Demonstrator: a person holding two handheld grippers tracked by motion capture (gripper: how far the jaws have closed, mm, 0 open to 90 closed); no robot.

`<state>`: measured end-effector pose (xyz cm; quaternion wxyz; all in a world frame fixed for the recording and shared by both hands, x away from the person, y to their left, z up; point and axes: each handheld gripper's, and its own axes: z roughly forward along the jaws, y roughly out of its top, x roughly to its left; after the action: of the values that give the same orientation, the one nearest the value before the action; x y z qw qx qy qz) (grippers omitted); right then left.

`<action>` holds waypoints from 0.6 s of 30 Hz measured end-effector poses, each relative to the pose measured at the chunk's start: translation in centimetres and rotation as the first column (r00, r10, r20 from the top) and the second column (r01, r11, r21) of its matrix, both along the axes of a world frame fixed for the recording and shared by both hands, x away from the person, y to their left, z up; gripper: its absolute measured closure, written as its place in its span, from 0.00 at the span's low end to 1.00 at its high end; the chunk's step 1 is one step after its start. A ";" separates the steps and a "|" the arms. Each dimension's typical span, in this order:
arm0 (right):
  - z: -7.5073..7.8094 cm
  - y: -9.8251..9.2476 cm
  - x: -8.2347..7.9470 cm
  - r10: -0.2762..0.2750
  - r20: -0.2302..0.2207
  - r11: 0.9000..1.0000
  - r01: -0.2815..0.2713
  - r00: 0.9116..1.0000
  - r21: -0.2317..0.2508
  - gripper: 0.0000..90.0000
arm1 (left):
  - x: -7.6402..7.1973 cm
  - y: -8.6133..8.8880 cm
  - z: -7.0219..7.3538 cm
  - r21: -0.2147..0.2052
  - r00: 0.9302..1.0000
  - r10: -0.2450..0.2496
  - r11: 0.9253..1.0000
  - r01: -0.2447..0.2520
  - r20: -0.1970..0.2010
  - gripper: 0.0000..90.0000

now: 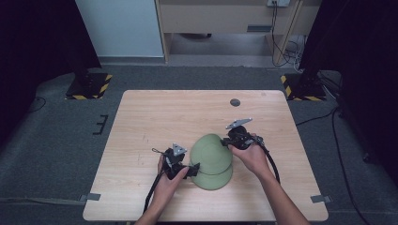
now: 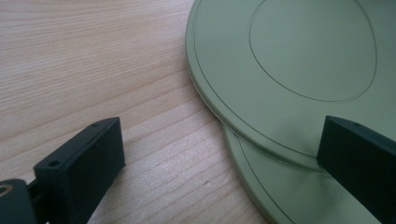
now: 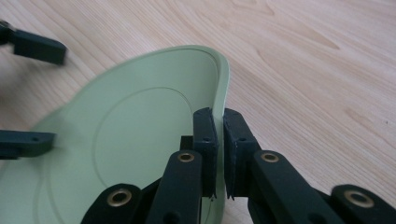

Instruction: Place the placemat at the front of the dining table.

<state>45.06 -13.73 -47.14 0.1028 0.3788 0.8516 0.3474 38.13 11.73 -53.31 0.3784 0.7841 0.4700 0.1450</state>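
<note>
Between the right tool's (image 3: pixel 219 140) closed jaws sits the upper green plate's (image 3: pixel 140 140) rim, while the left tool (image 2: pixel 219 154) gapes wide beside it.

I see a light wooden table (image 1: pixel 155 117) on grey carpet (image 1: pixel 56 140), black curtains (image 1: pixel 28 42) at both sides, a pale wooden desk (image 1: pixel 225 18) behind.

stacked green plates (image 1: pixel 212 161) between claws, table (image 1: pixel 155 117) around bare

Right gripper (image 3: pixel 218 140): jaws clamped on the plate (image 3: pixel 140 140) rim, held by right hand (image 1: pixel 253 157). Left gripper (image 2: pixel 224 158): jaws spread wide, held low by left hand (image 1: pixel 168 180). Forearms enter from the bottom.
</note>
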 end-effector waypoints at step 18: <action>2.3 -0.3 -0.3 0.012 0.019 0.999 -0.013 1.000 0.041 0.95 | 0.5 3.3 1.7 -0.018 0.998 0.060 0.998 -0.060 0.024 0.02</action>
<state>44.73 -13.99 -44.81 0.1006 0.3722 0.8457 0.3690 38.65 15.05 -51.63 0.3863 0.7647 0.4898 0.1619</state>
